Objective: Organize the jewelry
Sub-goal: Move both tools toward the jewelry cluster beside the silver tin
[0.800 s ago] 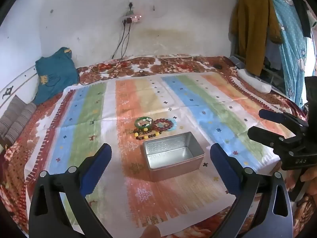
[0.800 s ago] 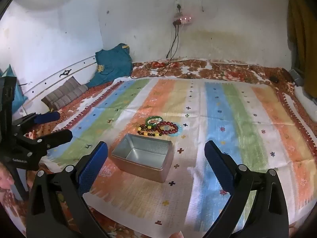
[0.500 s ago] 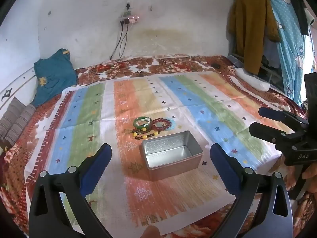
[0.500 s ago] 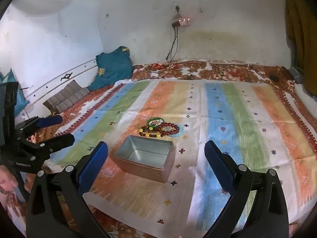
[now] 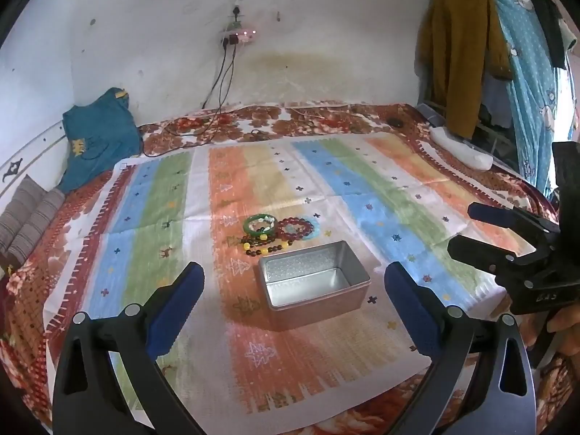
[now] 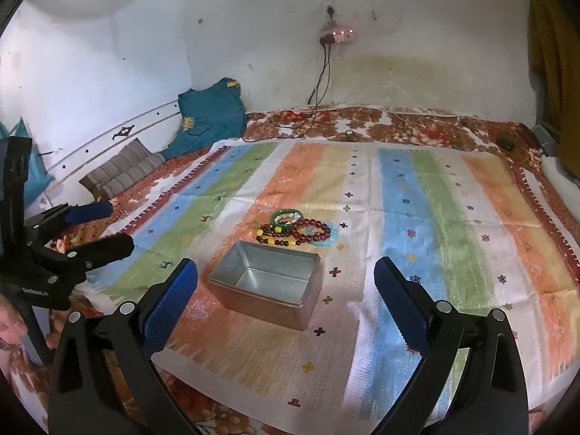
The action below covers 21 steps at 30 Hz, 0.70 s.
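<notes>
**None of the jewelry is in the tin yet**

Several bracelets lie in a tight cluster on the striped mat: a green bangle (image 5: 258, 225), a red bead bracelet (image 5: 295, 227) touching it on one side, a pale blue ring (image 6: 325, 233) partly under the red beads, and a strand of dark and yellow beads (image 5: 264, 247) along the near edge of the group. Just beside that strand, on the near side, stands the metal tin (image 5: 314, 284), open-topped and with nothing visible inside; its floor and embossed inner wall show bare in both wrist views. I judge the task to be at its very start: no piece has been lifted, and every piece remains to be moved into the tin.

The left gripper (image 5: 294, 301) hovers above the near part of the mat with its blue pads (image 5: 174, 299) spread wide apart and nothing between them; the tin sits in the gap as seen from its camera, but well ahead of the fingertips. The right gripper (image 6: 286, 299) is likewise spread wide and holds nothing, aimed at the tin and the cluster from the other side. Each gripper appears at the edge of the other's view, off to the side of the mat.

Around the striped mat (image 5: 380, 195) is a floral bedcover (image 5: 326, 119), with a teal garment (image 5: 98, 137) and hanging clothes (image 5: 467, 54) near the wall.
</notes>
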### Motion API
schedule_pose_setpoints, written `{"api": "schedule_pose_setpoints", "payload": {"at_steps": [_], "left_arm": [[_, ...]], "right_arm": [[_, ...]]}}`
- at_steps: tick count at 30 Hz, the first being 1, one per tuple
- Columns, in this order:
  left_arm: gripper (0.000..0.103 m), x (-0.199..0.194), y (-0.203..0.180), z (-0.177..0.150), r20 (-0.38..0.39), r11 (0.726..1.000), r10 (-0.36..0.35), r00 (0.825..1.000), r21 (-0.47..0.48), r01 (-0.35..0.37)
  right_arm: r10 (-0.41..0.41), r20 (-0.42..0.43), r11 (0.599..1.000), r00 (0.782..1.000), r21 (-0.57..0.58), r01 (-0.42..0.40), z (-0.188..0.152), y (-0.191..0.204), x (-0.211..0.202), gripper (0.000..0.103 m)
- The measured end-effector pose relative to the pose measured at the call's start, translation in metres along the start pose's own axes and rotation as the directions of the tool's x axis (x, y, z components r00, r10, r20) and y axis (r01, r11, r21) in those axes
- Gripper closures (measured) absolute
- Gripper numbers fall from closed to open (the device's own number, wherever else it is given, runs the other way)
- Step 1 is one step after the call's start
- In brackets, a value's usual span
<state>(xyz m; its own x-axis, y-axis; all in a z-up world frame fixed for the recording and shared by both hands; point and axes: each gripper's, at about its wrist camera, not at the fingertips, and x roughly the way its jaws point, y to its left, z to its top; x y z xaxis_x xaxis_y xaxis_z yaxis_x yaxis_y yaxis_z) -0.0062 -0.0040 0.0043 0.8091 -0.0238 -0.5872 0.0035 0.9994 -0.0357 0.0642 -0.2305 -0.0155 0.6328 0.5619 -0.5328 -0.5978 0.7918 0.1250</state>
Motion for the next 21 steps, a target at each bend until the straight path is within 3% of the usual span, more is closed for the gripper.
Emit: {"api": "schedule_pose_setpoints", "payload": {"at_steps": [14,17,21], "left_arm": [[0.005,0.004,0.005,-0.002,-0.017,1.0,0.009,1.0,-0.011,-0.009],[0.005,0.005,0.009,-0.001,-0.022,0.999,-0.023,0.999,-0.035,0.022],[0.005,0.01,0.013,0.0,-0.03,0.999,0.009,0.999,-0.051,-0.011]], "right_arm": [[0.0,-0.004,1.0,1.0,0.002,0.0,-0.001,-0.003,0.002,0.004],[-0.012,-0.004,1.0,1.0,0.005,0.012,-0.003,-0.005,0.004,0.004],[-0.025,-0.011,1.0,1.0,0.01,0.025,-0.004,-0.008,0.006,0.004]]}}
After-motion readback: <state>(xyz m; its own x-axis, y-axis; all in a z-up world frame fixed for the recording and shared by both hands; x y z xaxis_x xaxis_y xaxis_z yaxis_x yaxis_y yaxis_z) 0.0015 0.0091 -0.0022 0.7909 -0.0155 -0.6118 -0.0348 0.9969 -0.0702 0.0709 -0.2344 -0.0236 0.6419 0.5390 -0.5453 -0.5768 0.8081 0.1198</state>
